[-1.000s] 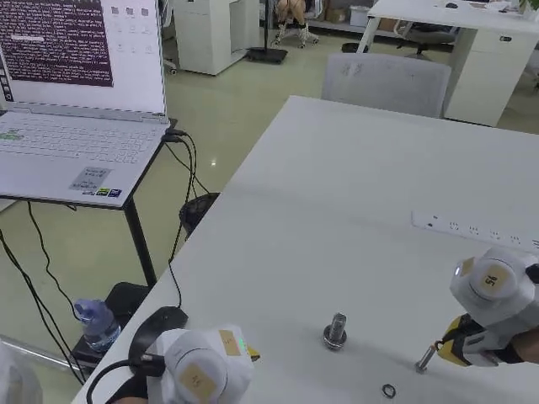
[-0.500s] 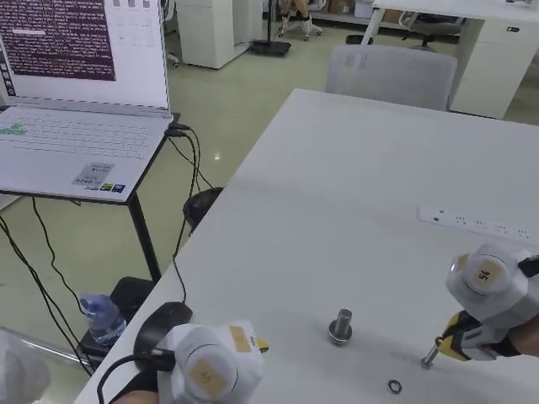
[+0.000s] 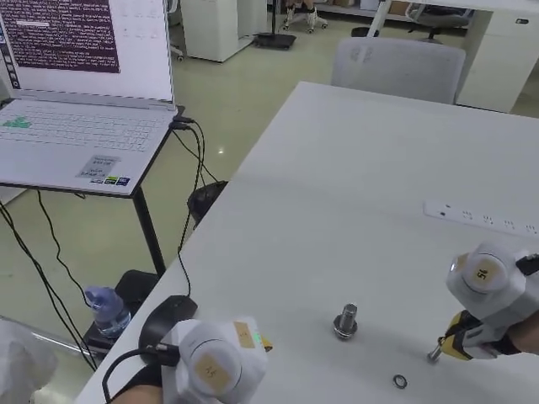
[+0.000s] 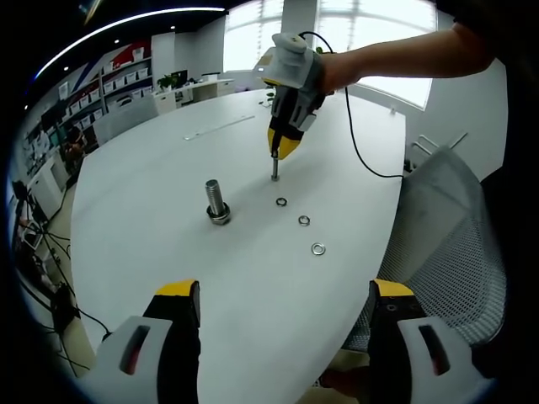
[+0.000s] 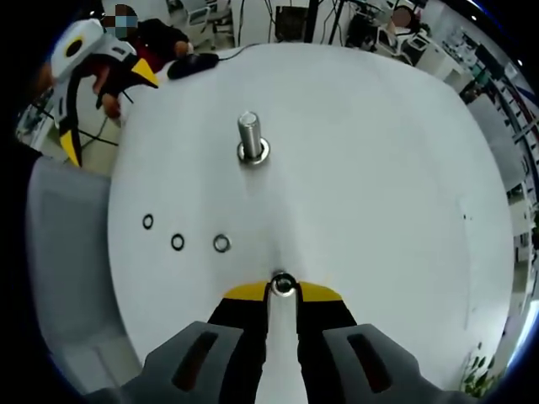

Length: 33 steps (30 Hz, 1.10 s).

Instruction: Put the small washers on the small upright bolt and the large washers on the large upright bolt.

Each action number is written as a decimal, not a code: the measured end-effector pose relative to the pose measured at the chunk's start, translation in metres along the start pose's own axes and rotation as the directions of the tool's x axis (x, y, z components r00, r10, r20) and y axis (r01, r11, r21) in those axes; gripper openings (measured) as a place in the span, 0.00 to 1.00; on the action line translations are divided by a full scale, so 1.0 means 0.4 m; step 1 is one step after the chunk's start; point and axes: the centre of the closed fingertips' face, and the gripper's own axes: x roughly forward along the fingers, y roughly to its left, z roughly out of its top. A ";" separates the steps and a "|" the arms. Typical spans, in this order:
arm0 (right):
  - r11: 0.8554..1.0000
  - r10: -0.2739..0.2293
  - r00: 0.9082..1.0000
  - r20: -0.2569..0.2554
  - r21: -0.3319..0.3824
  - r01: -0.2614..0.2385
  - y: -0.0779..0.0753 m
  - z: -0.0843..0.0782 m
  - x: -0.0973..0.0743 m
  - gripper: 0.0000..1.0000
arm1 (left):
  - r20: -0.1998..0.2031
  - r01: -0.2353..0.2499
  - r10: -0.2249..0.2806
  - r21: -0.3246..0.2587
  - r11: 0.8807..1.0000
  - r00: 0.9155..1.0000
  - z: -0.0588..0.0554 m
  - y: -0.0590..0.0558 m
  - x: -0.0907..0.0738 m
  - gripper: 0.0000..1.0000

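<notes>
While you held the right gripper (image 5: 283, 290) over the white table (image 3: 337, 185), its jaws were pressed together on the top of the small bolt (image 3: 435, 353), which stood upright near the large bolt (image 3: 346, 321), to that bolt's right in the head view. The large bolt itself stood upright and apart from both grippers, with a wider ring around its foot; I could not tell whether that ring was a washer or part of the bolt. Three washers (image 5: 178, 242) lay flat in a loose row on the bare tabletop, on the side of the large bolt nearer you and close to the small bolt, touching neither bolt and not touching each other. The one at the end of the row nearest the small bolt looked a little bigger and brighter. Your left gripper (image 4: 282, 295) hovered well back from the large bolt near the table's edge, its jaws spread wide with nothing between them. Beyond the large bolt, a white power strip (image 3: 484, 220) lay on the far side of the table and a grey chair (image 3: 396, 71) stood past the table's end. Off to the left of the large bolt, away from the table, an open laptop (image 3: 76, 126) sat on a stand, with cables hanging down and a water bottle (image 3: 108, 310) on the floor below.
</notes>
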 end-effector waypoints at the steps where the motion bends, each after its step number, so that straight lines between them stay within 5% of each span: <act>1: 1.000 0.001 1.000 0.001 -0.001 -0.001 0.000 0.000 0.003 0.12 | 0.000 0.000 0.000 -0.002 1.000 1.000 -0.001 0.001 0.000 0.82; 24: 0.999 0.030 0.999 -0.043 -0.025 -0.031 0.005 -0.022 0.098 0.13 | -0.036 0.002 -0.002 -0.011 1.000 0.999 -0.036 0.009 -0.012 0.79; 33: 0.999 0.036 0.998 -0.043 -0.024 -0.037 0.006 -0.021 0.099 0.13 | -0.044 0.005 -0.005 -0.013 1.000 0.999 -0.040 0.007 -0.011 0.78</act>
